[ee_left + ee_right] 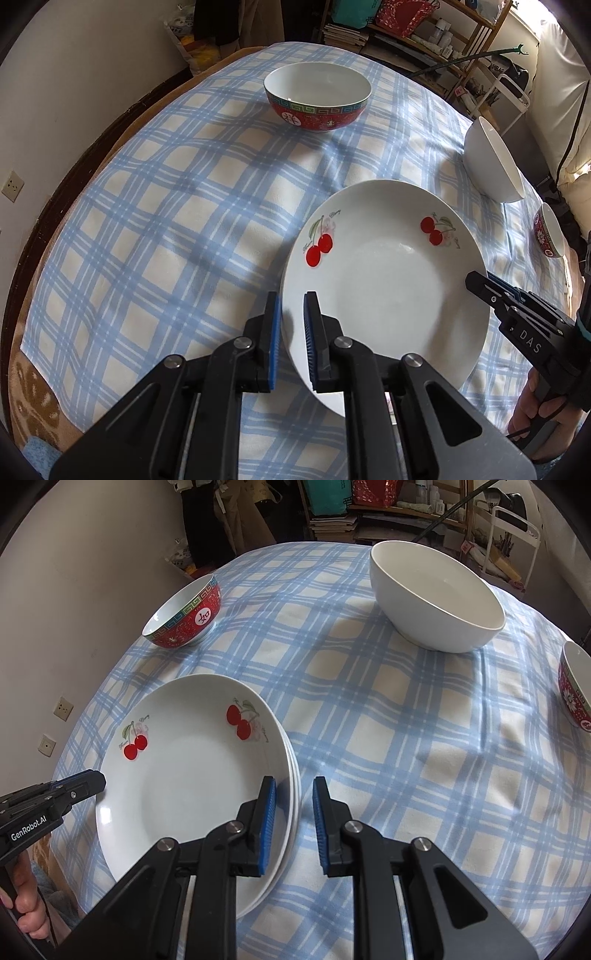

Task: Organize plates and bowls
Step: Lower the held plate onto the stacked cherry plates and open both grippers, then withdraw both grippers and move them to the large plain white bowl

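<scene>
A stack of white cherry-print plates (388, 288) (184, 775) lies on the blue checked tablecloth (166, 221). My left gripper (291, 332) is open, its fingers straddling the stack's left rim. My right gripper (293, 812) is open, its fingers straddling the stack's right rim. A red patterned bowl (317, 96) (184, 613) stands at the far left. A large white bowl (491, 158) (436, 594) stands at the far right. A second red bowl (548, 230) (576, 686) is at the right edge.
The wall with sockets (12, 184) runs close along the table's left side. Shelves with boxes and books (413, 29) and a white cart (506, 96) stand beyond the far edge. A brown blanket (33, 398) shows under the cloth at the near left.
</scene>
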A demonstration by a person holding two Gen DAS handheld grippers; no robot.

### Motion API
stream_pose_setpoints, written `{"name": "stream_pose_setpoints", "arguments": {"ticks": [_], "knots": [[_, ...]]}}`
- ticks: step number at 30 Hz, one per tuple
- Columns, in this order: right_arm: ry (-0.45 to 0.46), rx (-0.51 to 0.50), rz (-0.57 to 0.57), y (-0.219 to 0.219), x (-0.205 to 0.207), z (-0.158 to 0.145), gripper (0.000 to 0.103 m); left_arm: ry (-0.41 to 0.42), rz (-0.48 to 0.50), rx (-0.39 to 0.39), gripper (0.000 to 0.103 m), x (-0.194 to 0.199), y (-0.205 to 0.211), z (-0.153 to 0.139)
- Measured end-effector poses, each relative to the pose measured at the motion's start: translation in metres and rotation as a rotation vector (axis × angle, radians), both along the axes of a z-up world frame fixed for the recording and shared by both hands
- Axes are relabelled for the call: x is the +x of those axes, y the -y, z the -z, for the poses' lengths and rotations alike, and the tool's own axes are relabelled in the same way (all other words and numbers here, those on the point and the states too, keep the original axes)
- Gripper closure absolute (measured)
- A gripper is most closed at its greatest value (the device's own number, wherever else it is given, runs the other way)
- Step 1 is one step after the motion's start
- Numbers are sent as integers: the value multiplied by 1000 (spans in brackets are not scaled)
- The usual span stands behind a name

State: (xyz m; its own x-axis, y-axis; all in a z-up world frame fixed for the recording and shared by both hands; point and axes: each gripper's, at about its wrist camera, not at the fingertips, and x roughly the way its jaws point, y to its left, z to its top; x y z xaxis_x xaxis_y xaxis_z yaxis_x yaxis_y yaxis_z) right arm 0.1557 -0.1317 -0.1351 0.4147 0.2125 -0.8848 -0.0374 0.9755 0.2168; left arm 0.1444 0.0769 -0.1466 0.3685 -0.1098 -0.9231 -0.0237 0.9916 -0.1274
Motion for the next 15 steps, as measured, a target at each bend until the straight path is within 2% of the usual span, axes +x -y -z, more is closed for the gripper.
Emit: {"name": "stream_pose_setpoints", "arguments": {"ticks": [6, 15], "knots": [[-2, 21, 7, 4, -2, -1, 82, -8, -8, 14, 90, 0, 0, -1], [-17, 38, 19, 10, 0, -3, 75, 55, -23, 2, 86, 4, 1, -26]]}}
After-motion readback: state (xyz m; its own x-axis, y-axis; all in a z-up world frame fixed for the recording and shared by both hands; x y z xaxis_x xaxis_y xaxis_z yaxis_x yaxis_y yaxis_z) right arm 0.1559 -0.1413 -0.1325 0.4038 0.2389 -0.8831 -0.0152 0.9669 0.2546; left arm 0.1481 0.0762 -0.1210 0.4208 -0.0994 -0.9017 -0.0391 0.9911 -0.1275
